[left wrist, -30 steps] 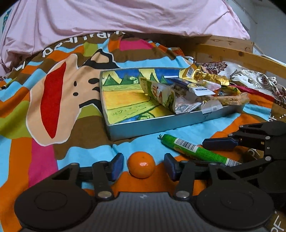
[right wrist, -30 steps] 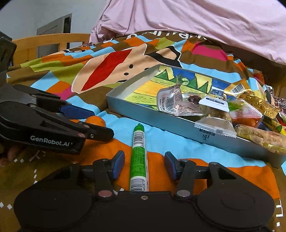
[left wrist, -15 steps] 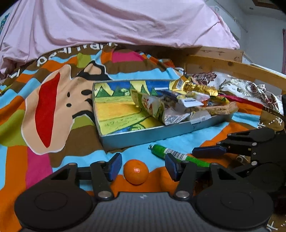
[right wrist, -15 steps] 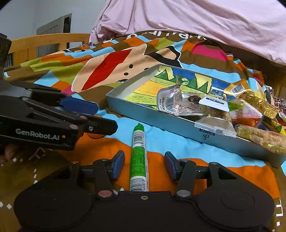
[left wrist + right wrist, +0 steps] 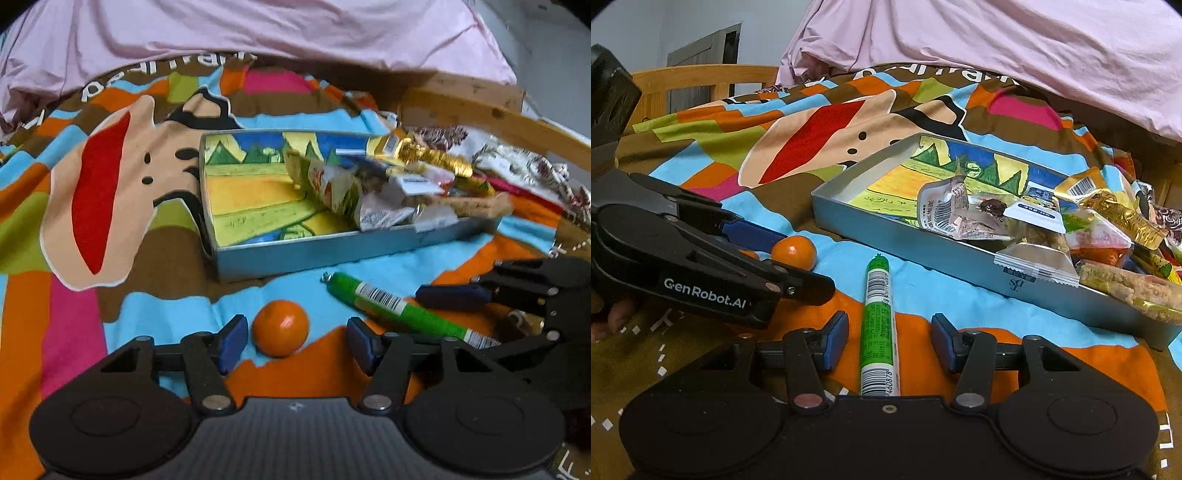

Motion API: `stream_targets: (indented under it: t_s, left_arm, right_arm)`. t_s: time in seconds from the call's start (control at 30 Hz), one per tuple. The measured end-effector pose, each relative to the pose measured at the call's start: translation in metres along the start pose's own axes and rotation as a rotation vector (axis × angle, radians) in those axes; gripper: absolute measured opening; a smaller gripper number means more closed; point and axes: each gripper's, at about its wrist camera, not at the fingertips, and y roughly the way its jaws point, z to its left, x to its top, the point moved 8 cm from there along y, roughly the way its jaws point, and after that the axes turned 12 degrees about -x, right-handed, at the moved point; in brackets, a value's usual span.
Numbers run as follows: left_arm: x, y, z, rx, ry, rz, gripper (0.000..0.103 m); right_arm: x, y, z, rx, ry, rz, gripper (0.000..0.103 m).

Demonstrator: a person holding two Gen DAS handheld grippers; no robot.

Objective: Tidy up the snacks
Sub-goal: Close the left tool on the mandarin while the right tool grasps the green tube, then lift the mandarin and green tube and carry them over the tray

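Note:
A grey tray (image 5: 332,254) with a painted bottom lies on the colourful blanket and holds several snack packets (image 5: 388,192) at its right end. It also shows in the right wrist view (image 5: 960,251) with the packets (image 5: 1034,221). A small orange (image 5: 280,328) lies between the open fingers of my left gripper (image 5: 293,343); it also shows in the right wrist view (image 5: 794,252). A green sausage stick (image 5: 879,325) lies between the open fingers of my right gripper (image 5: 889,341), and shows in the left wrist view (image 5: 391,306).
A pink duvet (image 5: 258,33) is heaped behind the tray. A wooden bed rail (image 5: 480,114) runs at the far right, with loose wrappers (image 5: 436,158) spilling over the tray's end. The left gripper's body (image 5: 683,266) fills the left of the right wrist view.
The left gripper has shifted forward and slightly left around the orange, with motion blur now. The right gripper and sausage stick have stayed in place.

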Motion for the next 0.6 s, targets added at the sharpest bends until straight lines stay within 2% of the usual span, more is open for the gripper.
stream_targets:
  t_s: [0.1,0.17,0.27,0.33,0.4,0.6]
  left_arm:
    - [-0.002,0.000,0.000,-0.003,0.007,-0.001,0.064]
    - [-0.003,0.000,0.001,0.000,0.004,-0.001,0.061]
    - [-0.003,0.000,0.000,0.011,0.010,0.003,0.049]
    - [-0.003,0.000,-0.001,0.025,0.019,0.003,0.036]
    - [-0.003,-0.001,-0.004,0.044,0.041,0.005,0.036]
    - [-0.005,-0.007,-0.030,0.145,0.145,0.052,0.035]
  right_arm:
    - [0.000,0.000,0.001,-0.007,-0.012,-0.005,0.051]
    - [0.000,-0.001,0.004,0.002,-0.020,-0.008,0.043]
    - [0.000,-0.004,0.011,0.002,-0.049,-0.017,0.034]
    - [-0.001,-0.006,0.014,-0.010,-0.073,-0.025,0.028]
    - [-0.001,-0.009,0.015,-0.026,-0.082,-0.025,0.019]
    - [-0.006,-0.029,0.012,-0.045,-0.078,-0.004,0.019]
